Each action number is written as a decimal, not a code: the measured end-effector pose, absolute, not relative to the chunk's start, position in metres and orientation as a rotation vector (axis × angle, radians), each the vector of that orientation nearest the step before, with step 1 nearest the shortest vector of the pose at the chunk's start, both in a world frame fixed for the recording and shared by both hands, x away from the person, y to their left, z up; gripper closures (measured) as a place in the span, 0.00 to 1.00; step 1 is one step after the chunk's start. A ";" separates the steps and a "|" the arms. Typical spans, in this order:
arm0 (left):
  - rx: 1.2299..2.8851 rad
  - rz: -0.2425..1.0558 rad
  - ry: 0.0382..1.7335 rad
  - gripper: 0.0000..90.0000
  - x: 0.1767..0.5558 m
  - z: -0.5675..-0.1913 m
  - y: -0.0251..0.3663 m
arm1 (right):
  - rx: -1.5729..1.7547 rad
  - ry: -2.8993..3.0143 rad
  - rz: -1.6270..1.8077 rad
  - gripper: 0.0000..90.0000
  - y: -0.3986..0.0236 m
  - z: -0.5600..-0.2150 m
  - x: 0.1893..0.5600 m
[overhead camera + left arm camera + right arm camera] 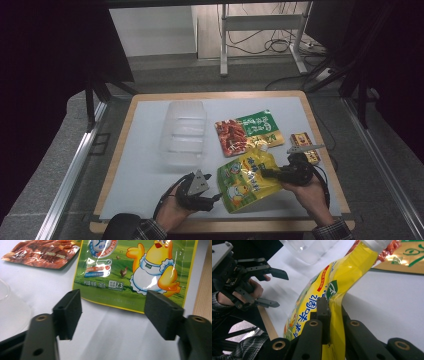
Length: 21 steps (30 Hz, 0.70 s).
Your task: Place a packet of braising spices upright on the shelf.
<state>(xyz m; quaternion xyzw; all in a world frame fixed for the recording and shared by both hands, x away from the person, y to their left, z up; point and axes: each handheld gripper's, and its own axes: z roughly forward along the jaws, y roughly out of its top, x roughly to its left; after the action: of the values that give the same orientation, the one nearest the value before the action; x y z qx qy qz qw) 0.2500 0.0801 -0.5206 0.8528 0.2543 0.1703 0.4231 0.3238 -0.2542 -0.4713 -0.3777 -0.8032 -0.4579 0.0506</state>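
**Pouch held by right gripper, left gripper off it**

Right gripper (329,315) is clamping the yellow pouch (245,180) by its right edge, near the table's (150,165) front edge, right of centre. Left gripper (112,312) is standing wide, nothing between its pads, just short of the pouch's bottom edge. Judged step: lifting the pouch one-handed. Next move likely calls for carrying it toward the clear bin (184,132) without it sagging.

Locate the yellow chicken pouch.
High view: the yellow chicken pouch lies front right on the table, below the red-green packet, pinched by the right tongs.
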 end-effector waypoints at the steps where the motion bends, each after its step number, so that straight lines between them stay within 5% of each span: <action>1: 2.130 0.427 0.644 0.27 0.249 -0.521 0.081 | -1.152 -2.446 -1.398 0.97 -0.254 -0.470 0.324; 21: 2.081 0.420 0.706 0.11 0.248 -0.520 0.094 | -1.044 -2.520 -1.471 0.99 -0.245 -0.430 0.324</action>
<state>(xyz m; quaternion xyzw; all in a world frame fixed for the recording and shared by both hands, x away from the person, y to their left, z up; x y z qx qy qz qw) 0.2483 0.0943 -0.5195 0.8365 0.2841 0.1689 0.4370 0.3238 -0.2448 -0.4298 -0.3368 -0.8130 -0.4744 0.0212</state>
